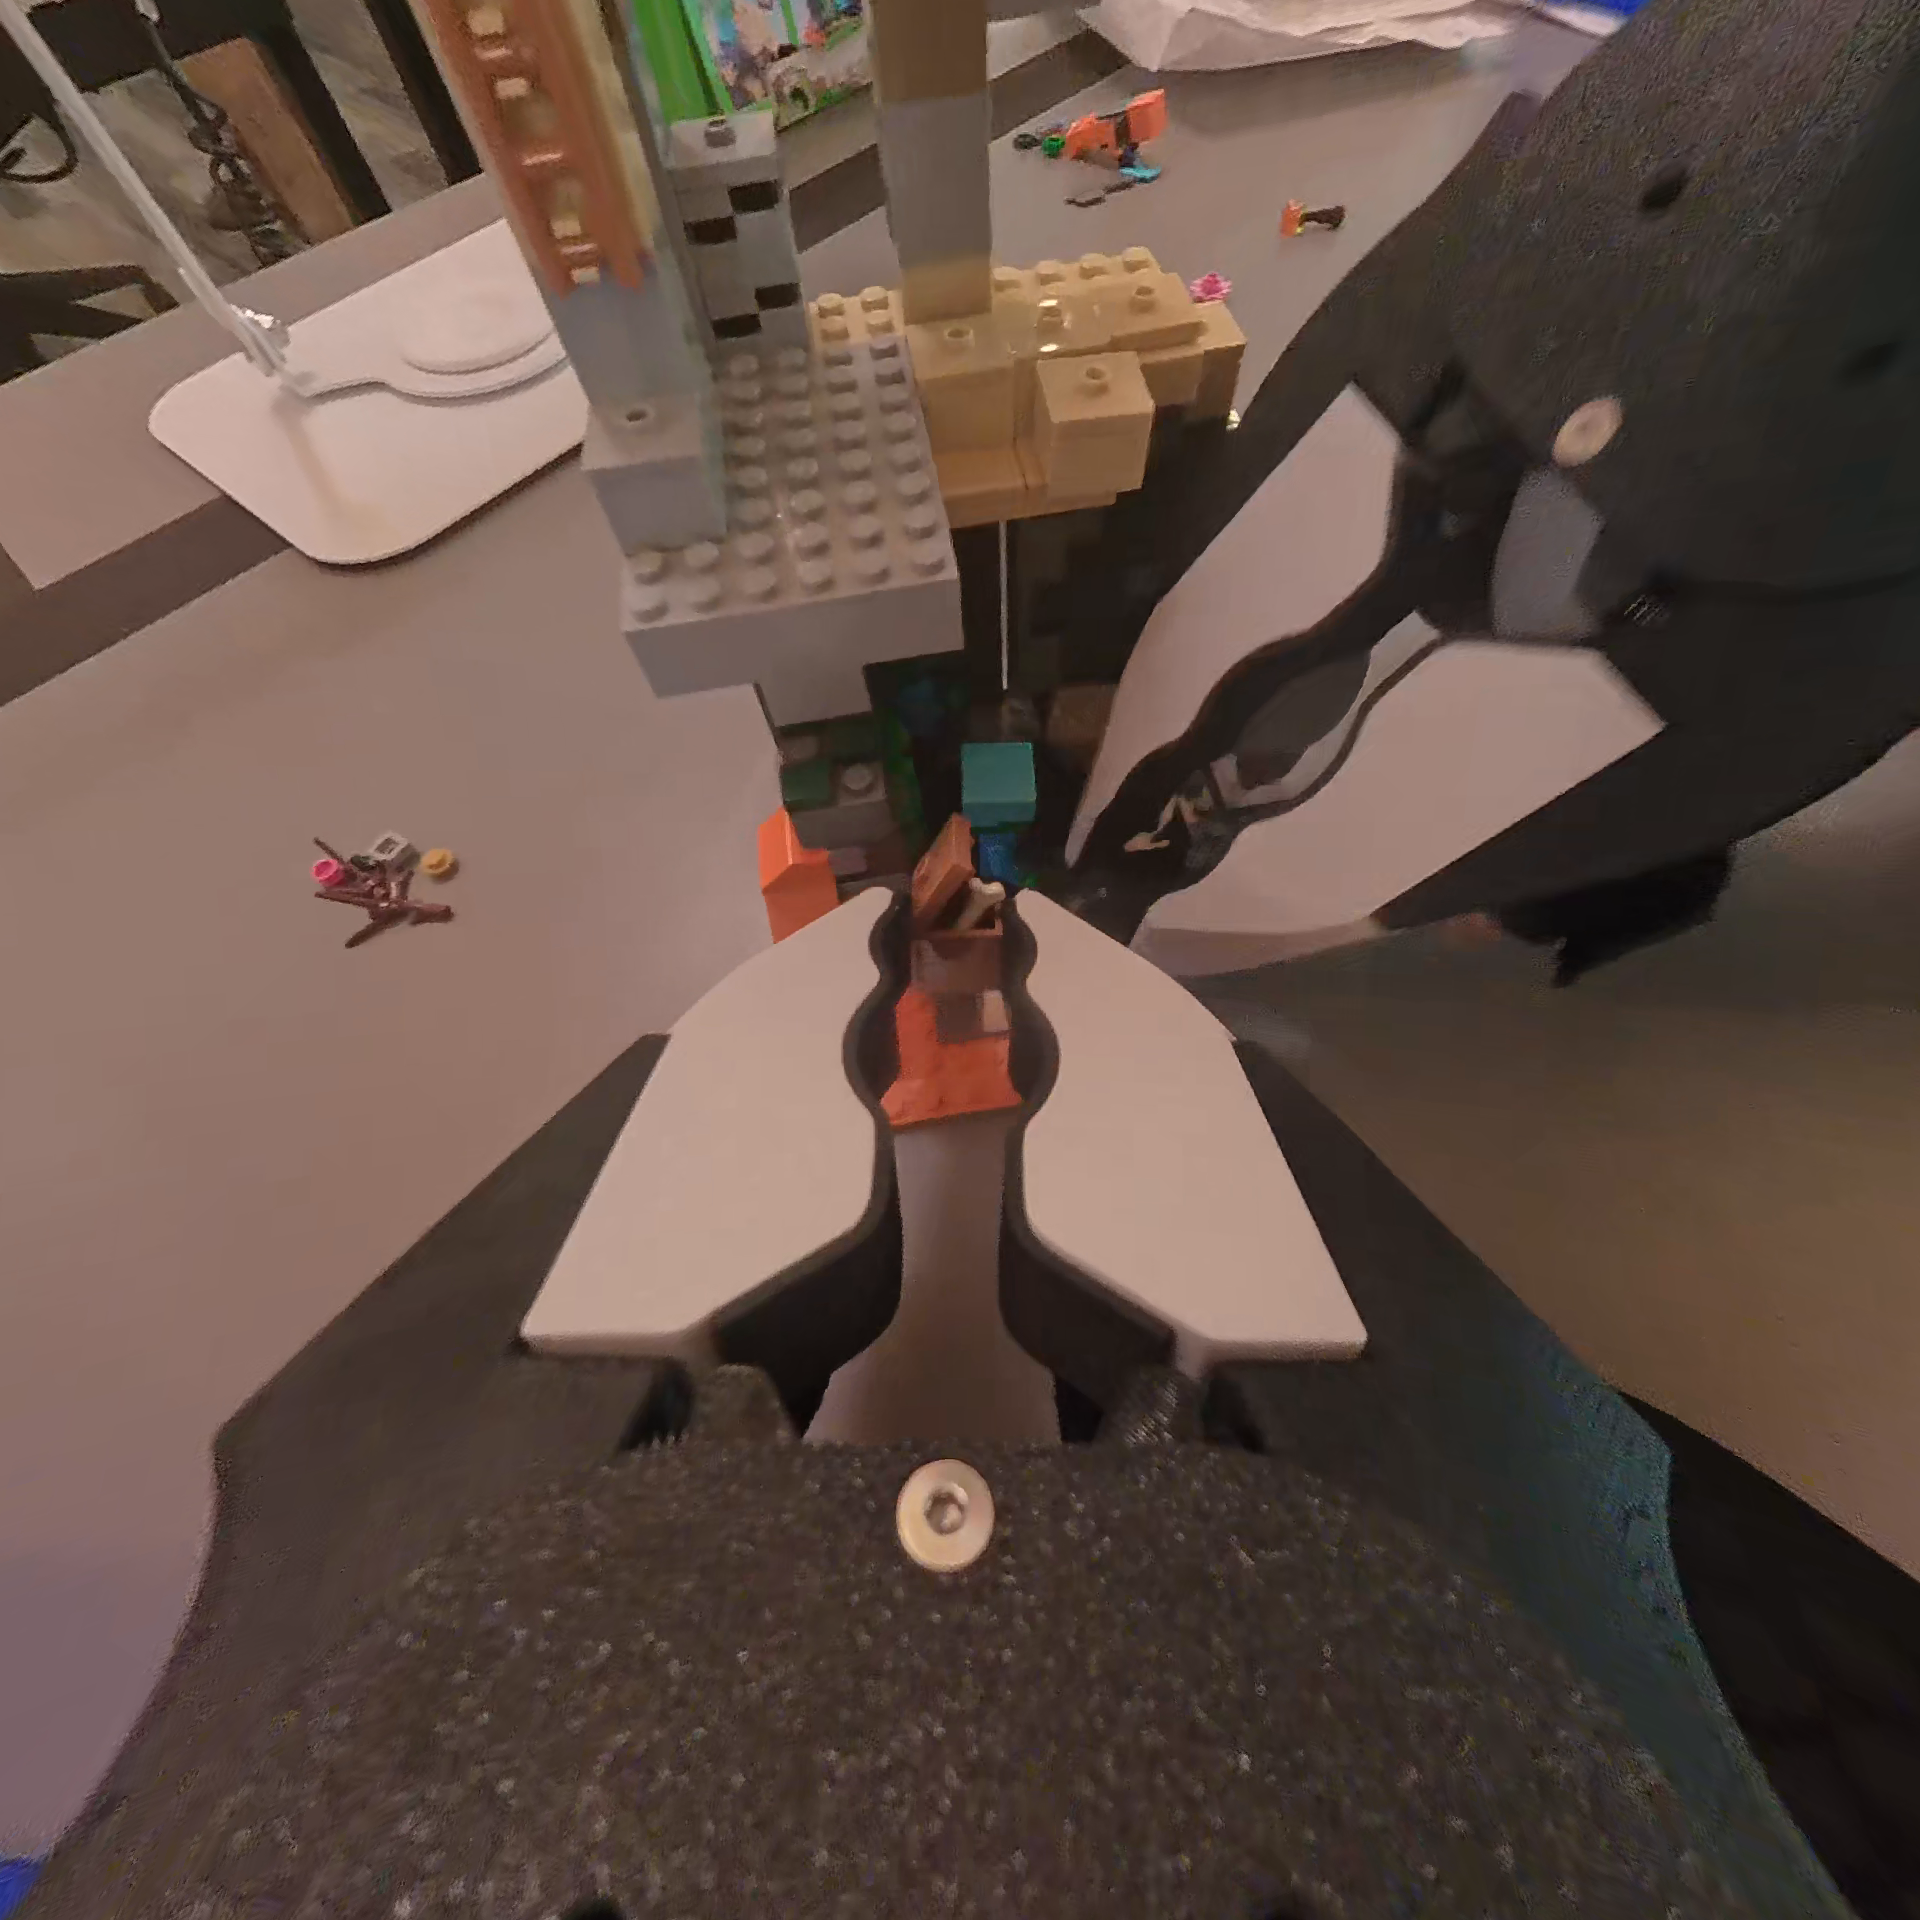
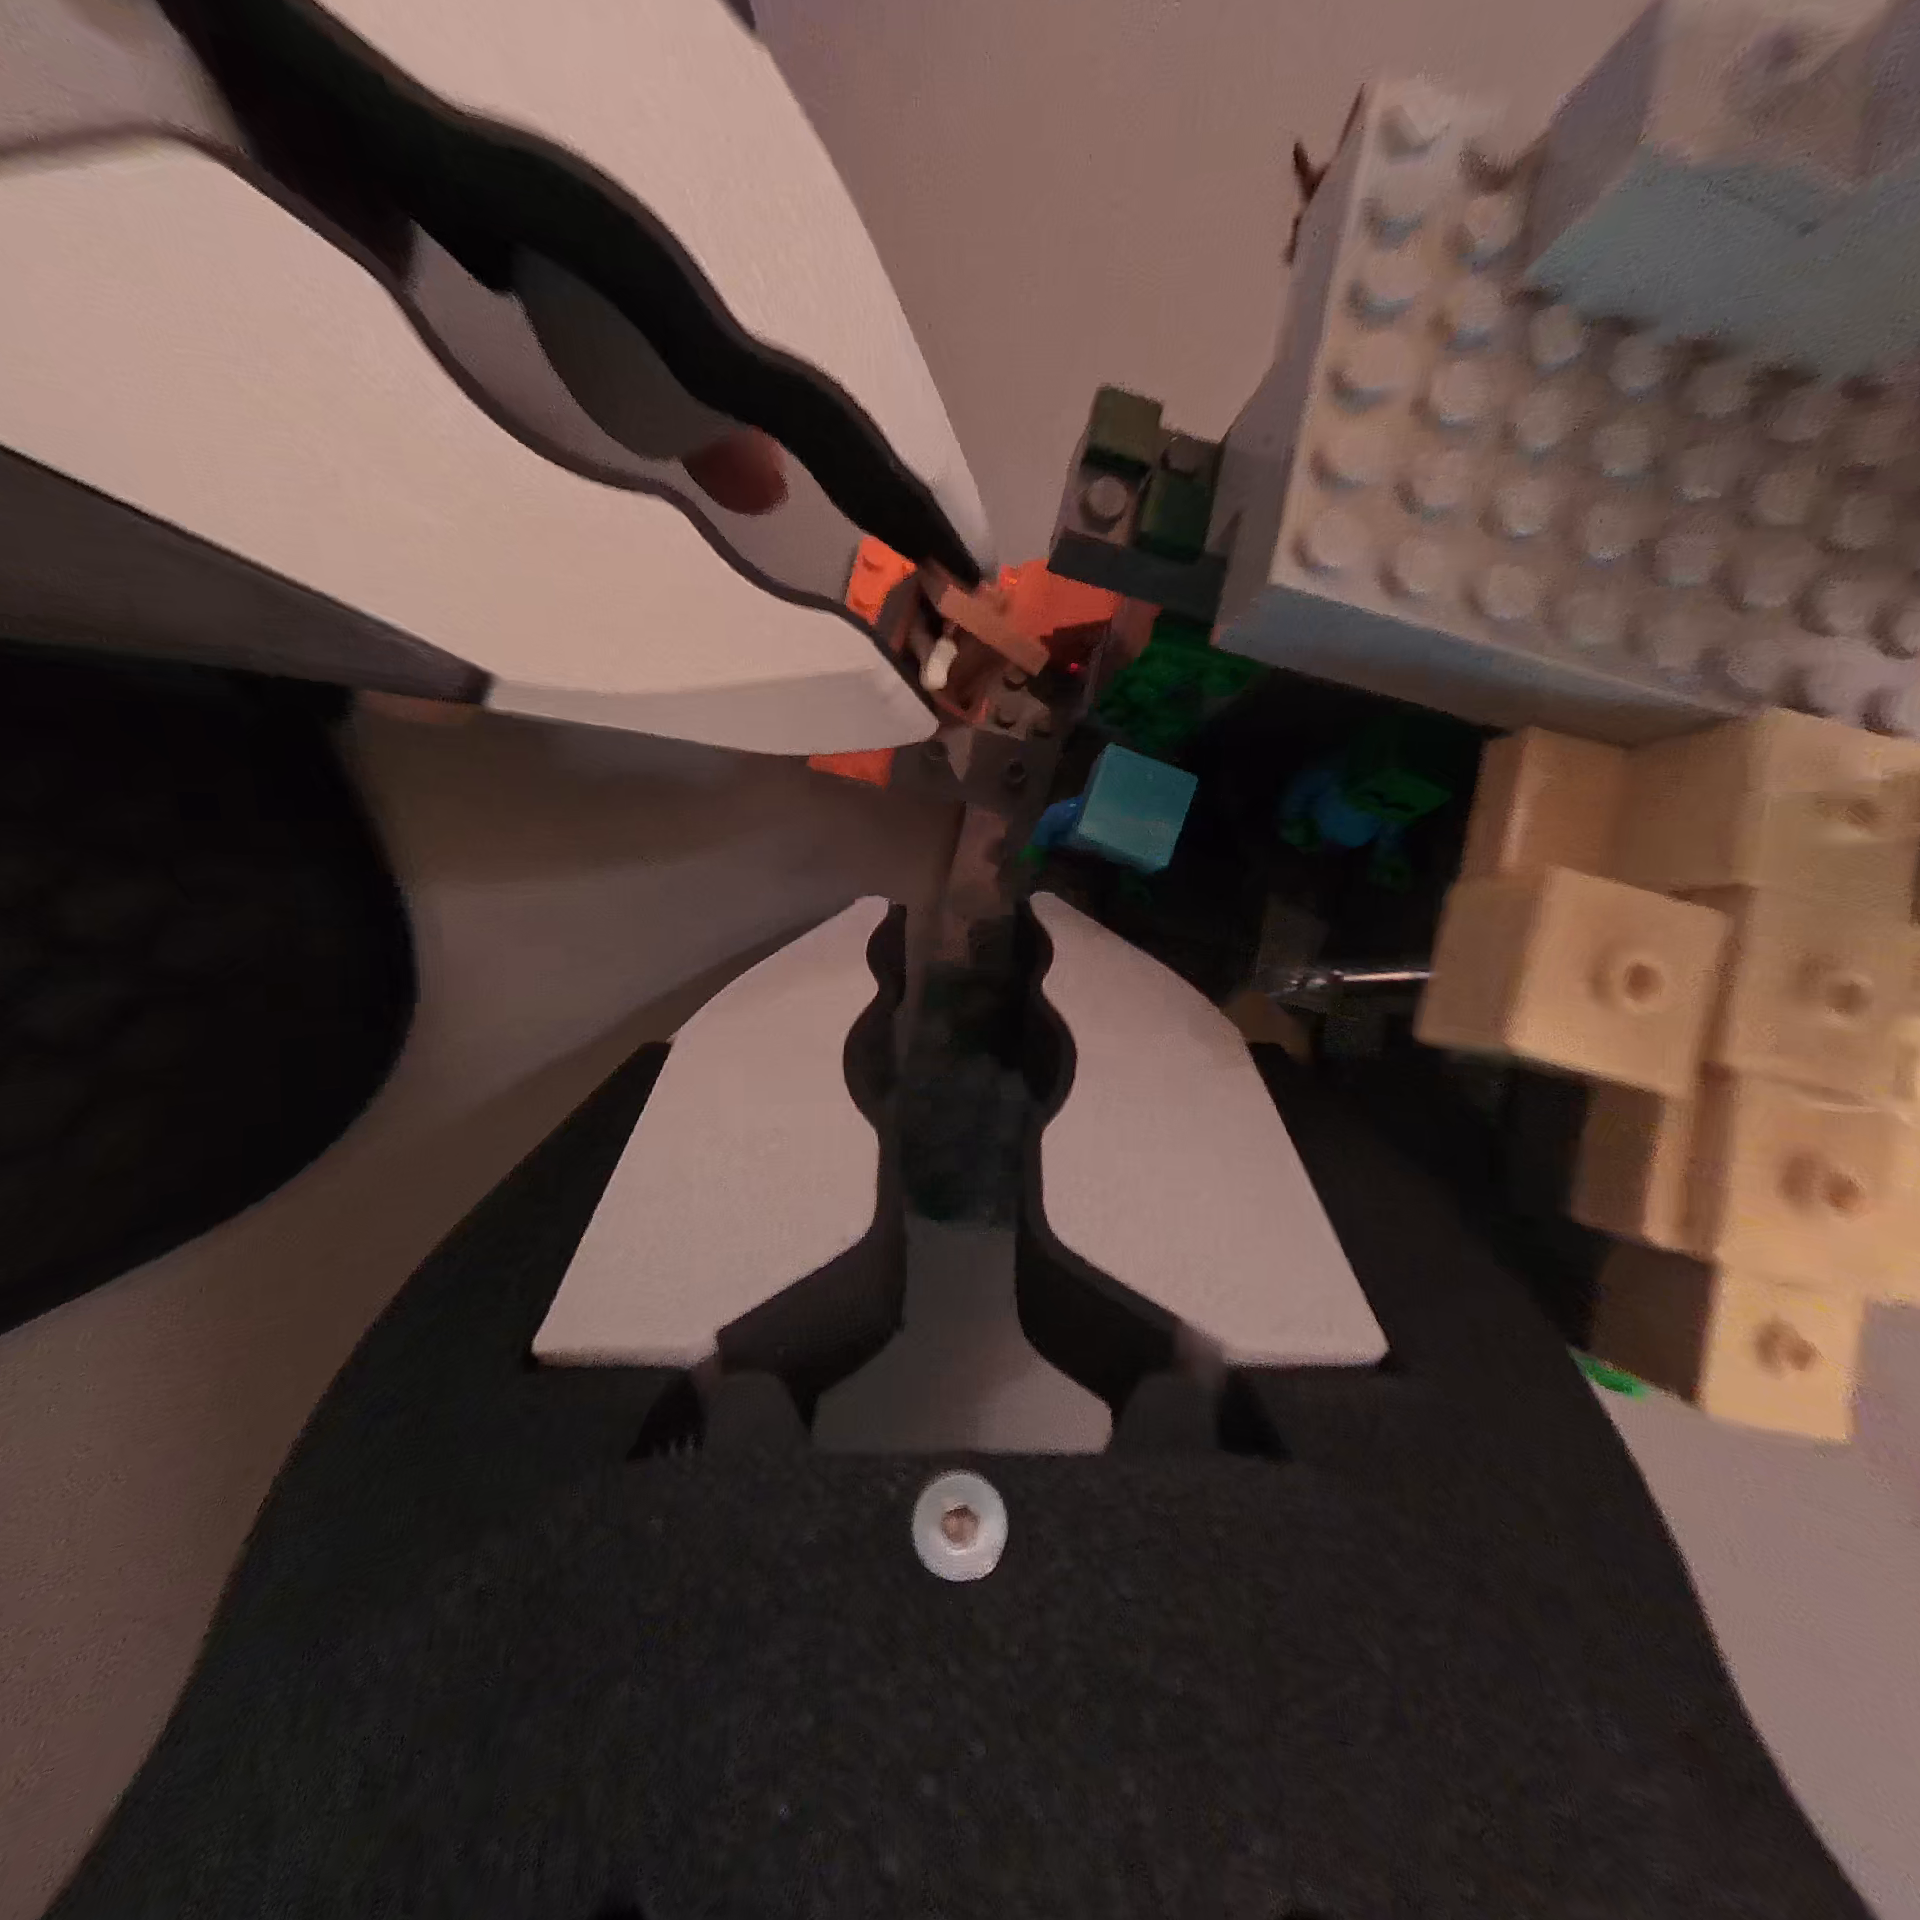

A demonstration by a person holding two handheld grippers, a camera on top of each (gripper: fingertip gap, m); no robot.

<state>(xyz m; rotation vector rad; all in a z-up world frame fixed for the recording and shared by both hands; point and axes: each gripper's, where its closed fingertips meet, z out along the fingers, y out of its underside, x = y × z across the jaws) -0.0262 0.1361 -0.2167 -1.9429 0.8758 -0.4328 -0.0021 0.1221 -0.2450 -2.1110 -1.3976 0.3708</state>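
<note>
My left gripper (image 1: 956,909) is shut on a small brick piece (image 1: 951,1023) with an orange base, grey-brown middle and a brown chest holding a white bone. It holds the piece against the low front of a brick model (image 1: 800,520) with a grey studded plate and tan blocks (image 1: 1081,395). A teal-headed figure (image 1: 997,781) stands just behind. My right gripper (image 2: 961,909) is shut on a dark strip (image 2: 966,997) at the model's base; it also shows in the left wrist view (image 1: 1086,878), reaching in from the right. The left gripper (image 2: 940,634) shows at the upper left of the right wrist view.
A white flat stand base (image 1: 364,457) lies at the back left of the grey table. Small loose parts (image 1: 384,883) lie to the left. Orange pieces (image 1: 1112,135), a green box (image 1: 769,62) and white paper (image 1: 1299,31) lie at the back. Across from one pair of fingers to the other is roughly 5 cm.
</note>
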